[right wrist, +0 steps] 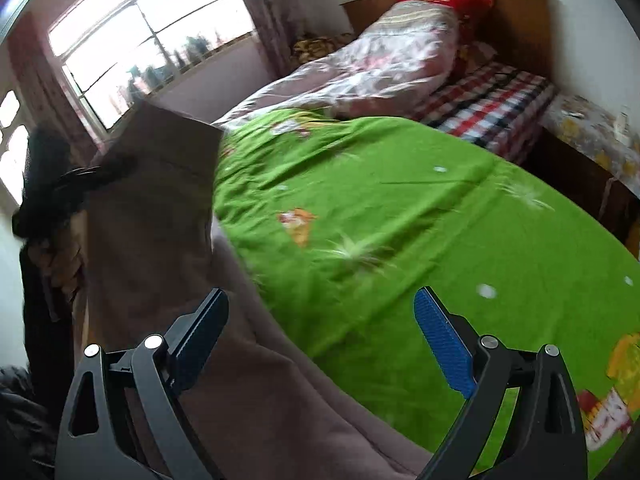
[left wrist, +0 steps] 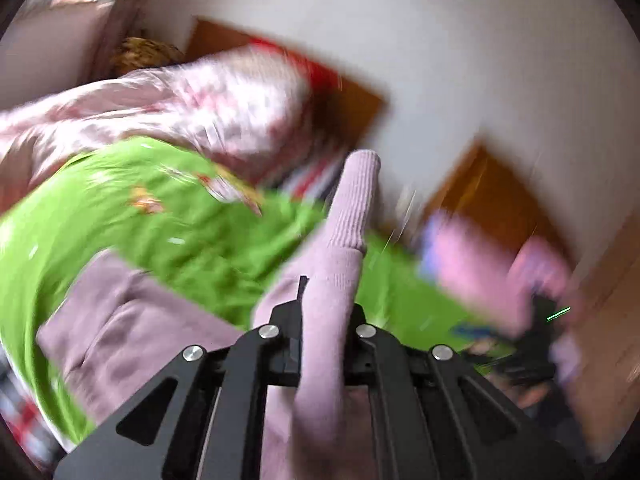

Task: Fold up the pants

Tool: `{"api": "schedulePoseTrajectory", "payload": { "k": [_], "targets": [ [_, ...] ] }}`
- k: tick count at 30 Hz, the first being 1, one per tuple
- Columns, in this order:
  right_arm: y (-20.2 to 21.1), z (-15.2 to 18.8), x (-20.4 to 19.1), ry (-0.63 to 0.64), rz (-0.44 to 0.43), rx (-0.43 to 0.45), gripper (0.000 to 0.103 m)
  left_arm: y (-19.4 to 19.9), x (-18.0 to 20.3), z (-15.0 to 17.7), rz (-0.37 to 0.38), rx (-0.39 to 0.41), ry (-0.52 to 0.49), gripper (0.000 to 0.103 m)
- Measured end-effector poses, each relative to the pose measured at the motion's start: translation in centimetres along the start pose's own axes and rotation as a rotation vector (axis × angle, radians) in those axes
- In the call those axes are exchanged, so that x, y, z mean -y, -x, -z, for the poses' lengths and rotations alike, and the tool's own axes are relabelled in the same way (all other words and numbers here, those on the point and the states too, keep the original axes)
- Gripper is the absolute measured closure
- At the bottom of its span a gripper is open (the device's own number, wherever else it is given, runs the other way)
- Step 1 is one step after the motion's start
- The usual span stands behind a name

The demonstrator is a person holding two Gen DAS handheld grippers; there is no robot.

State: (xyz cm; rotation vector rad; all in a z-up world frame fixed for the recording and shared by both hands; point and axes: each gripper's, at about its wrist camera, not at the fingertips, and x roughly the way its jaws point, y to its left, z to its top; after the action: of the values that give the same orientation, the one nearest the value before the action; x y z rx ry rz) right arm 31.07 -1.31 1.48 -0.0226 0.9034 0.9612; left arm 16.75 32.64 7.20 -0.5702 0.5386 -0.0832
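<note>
Pinching the pink pants [left wrist: 340, 280] cuff, the left tool [left wrist: 326, 312] tilts up; the right tool [right wrist: 320, 336] gapes empty over the bed [right wrist: 400, 220].

A bed [right wrist: 520, 216] fills most of the room, spread with a bright green cover [right wrist: 400, 220] printed with small cartoon figures and pale flower shapes. Farther up lies a bunched pink floral quilt [right wrist: 384, 64] over a red, white and dark checked sheet [right wrist: 492, 100], with a red pillow [right wrist: 444, 0] against the brown wooden headboard [right wrist: 516, 20]. The wall [left wrist: 440, 60] behind is plain white. A large multi-pane window [right wrist: 148, 36] lets in flat daylight, a pinkish patterned curtain [right wrist: 276, 12] hanging beside it.
</note>
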Motion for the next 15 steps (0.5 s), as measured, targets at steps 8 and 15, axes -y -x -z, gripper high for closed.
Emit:
{"api": "schedulePoseTrajectory", "payload": {
  "k": [8, 15],
  "targets": [
    [-8.9, -4.5, -9.0, 0.165, -0.189, -0.103, 0.025, 1.1, -18.2, 8.1, -0.031, -0.057, 0.390, 0.082],
    [-18.7, -7.6, -17.9, 0.346, -0.247, -0.276, 0.048, -0.2, -21.1, 10.7, 0.147, 0.011, 0.513, 0.062]
  ]
}}
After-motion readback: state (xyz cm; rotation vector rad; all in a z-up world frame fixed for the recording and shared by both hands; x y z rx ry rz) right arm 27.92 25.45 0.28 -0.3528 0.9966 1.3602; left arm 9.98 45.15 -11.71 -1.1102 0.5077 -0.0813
